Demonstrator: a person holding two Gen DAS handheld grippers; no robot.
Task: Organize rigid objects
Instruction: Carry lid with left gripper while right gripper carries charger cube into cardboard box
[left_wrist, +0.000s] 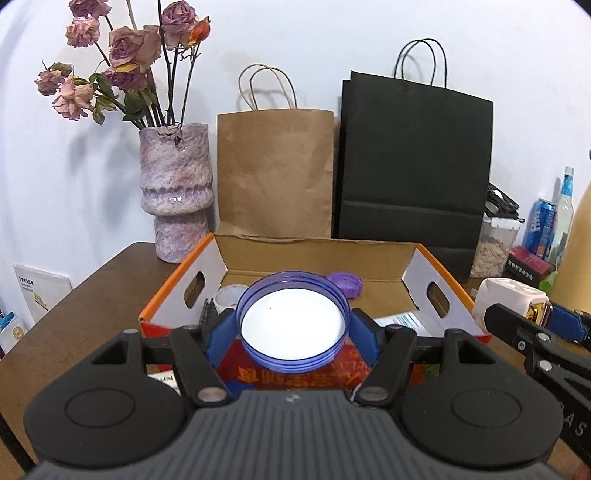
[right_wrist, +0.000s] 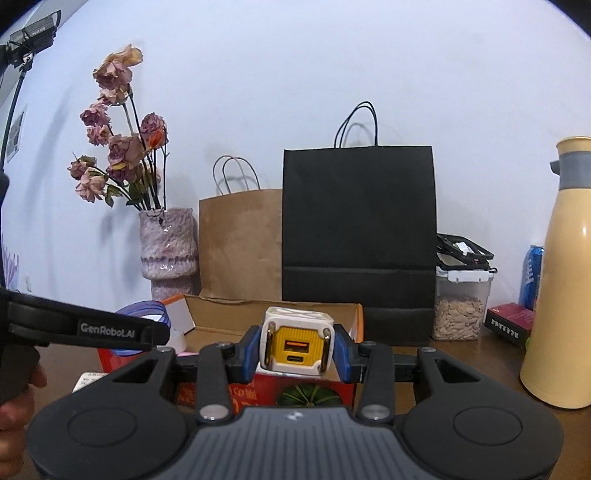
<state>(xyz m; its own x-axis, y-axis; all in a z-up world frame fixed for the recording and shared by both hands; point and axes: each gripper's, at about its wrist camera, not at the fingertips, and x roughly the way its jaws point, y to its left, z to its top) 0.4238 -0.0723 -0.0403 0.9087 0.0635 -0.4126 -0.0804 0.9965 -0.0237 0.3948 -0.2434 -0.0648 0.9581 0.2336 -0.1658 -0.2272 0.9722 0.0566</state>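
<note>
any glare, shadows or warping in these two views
Left wrist view: fisheye bends the table edge, bag handles cast soft shadows on the wall, vase glaze shows small highlights. Right wrist view: dark vignette corners, thermos bows inward, bears a glare spot.

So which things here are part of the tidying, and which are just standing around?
In the job: blue lid in left gripper; charger cube in right gripper; cardboard box.
Standing around: vase, brown bag, black bag, yellow flask.
</note>
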